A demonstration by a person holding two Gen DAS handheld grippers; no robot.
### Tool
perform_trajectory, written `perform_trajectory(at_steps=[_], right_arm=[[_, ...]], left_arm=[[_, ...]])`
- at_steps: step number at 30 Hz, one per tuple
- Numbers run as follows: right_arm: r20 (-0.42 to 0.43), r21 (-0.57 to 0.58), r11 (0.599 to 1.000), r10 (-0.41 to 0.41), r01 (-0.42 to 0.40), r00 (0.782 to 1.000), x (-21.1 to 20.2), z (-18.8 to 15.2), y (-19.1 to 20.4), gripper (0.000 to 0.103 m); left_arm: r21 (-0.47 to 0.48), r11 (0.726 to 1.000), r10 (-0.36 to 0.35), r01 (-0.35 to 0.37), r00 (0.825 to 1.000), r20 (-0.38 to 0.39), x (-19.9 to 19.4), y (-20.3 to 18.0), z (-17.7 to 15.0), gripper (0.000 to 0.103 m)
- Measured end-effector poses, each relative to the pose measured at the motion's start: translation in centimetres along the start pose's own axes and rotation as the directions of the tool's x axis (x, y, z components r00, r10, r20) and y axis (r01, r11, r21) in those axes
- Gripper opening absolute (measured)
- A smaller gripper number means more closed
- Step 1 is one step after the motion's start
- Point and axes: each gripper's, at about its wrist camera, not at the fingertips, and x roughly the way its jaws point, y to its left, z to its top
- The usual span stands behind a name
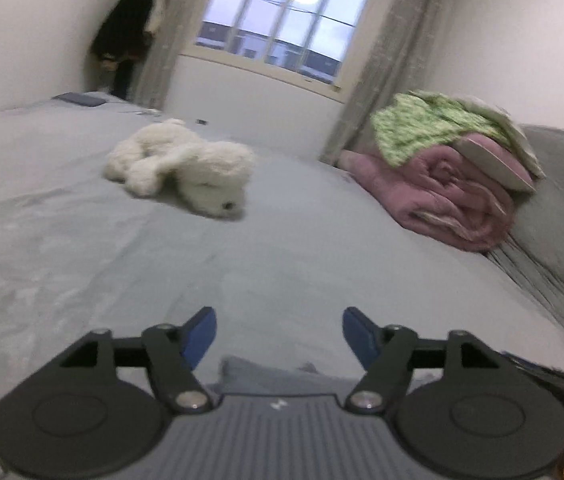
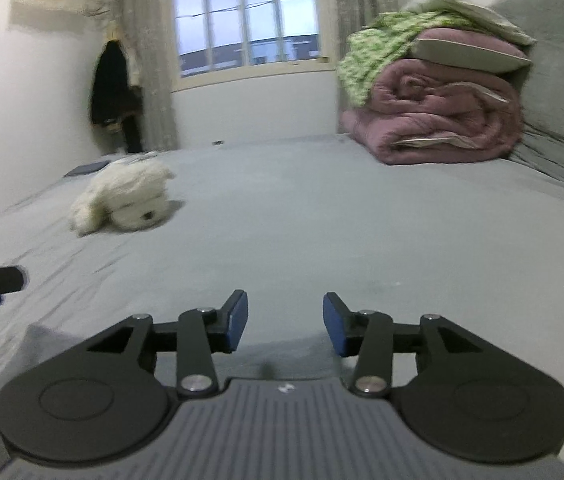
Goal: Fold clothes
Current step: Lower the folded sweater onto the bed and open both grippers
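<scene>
Two grippers, left gripper (image 1: 278,334) and right gripper (image 2: 285,330), hover (jaws apart) over bed (image 2: 321,220).

Right tool (image 2: 285,326), jaws apart and empty, above grey bed (image 2: 321,220).

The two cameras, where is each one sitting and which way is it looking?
Left wrist: rides the left gripper, low over the grey bed, facing the window; its open jaws show.
Right wrist: rides the right gripper, facing the same way; its open jaws show, the left gripper at the left edge.
Both share the white plush toy, pink quilt and window.
</scene>
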Motion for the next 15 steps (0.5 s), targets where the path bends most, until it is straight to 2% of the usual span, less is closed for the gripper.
perform_trajectory(at_steps=[5,10,15], right_arm=[[-0.062,-0.070,0.996,0.053,-0.057,0.997,1.1,-1.1,2.1,0.049],[-0.112,-0.103,0.993,0.050,-0.062,0.992,2.1,-2.2,2.3,0.050],[-0.133,-0.102,0.993,0.047,-0.061,0.990,2.4,-2.6,1.8,0.053]], left_arm=[[0.080,0.996,-0.033,0.038,0.997,-0.065,1.3,-0.9,-1.5,0.080],[0.140,0.990,-0.012,0.033,0.989,-0.147,3.0,-1.1,-3.2,0.081],[0.188,0.981,-0.006,0.035,0.988,-0.152,3.1,-1.2,-3.8,0.082]])
